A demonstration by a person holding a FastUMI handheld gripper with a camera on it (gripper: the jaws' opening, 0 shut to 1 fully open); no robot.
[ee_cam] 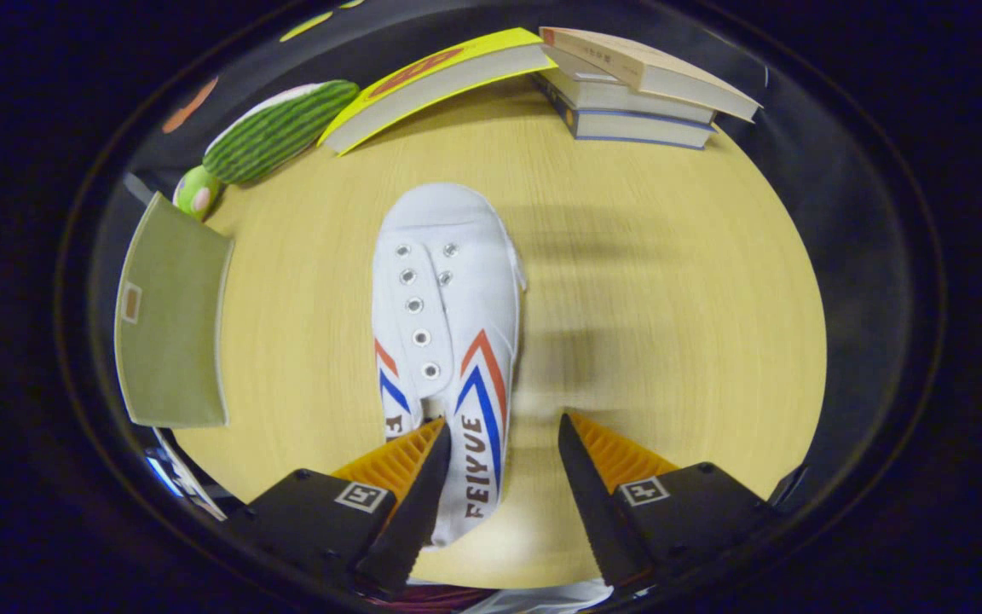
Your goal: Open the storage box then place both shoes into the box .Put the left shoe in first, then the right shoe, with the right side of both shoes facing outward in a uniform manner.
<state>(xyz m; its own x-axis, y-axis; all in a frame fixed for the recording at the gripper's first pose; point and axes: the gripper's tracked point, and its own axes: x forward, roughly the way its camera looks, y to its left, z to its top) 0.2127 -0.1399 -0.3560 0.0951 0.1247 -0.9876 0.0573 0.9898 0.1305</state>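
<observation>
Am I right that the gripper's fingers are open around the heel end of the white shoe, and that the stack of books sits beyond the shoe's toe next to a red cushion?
Not quite: in the gripper view the gripper is open, with the white shoe's heel end between its fingers, and the stack of books lies beyond the toe, but beside it is a yellow book, not a red cushion.

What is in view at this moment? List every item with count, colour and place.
shoe: 1, white with red and blue stripes, on the table, heel end between the fingers, toe pointing away beyond them
table: 1, light wood, under everything
storage box: 1, olive green, left of the shoe at the table's edge
yellow book: 1, yellow cover, far side, lying flat
stacked books: about 3, pale covers, far side, right of the yellow book
plush toy: 1, green striped, far left, beyond the storage box
gripper: 1, fingers open, left finger against the shoe's heel area, right finger apart from it
</observation>
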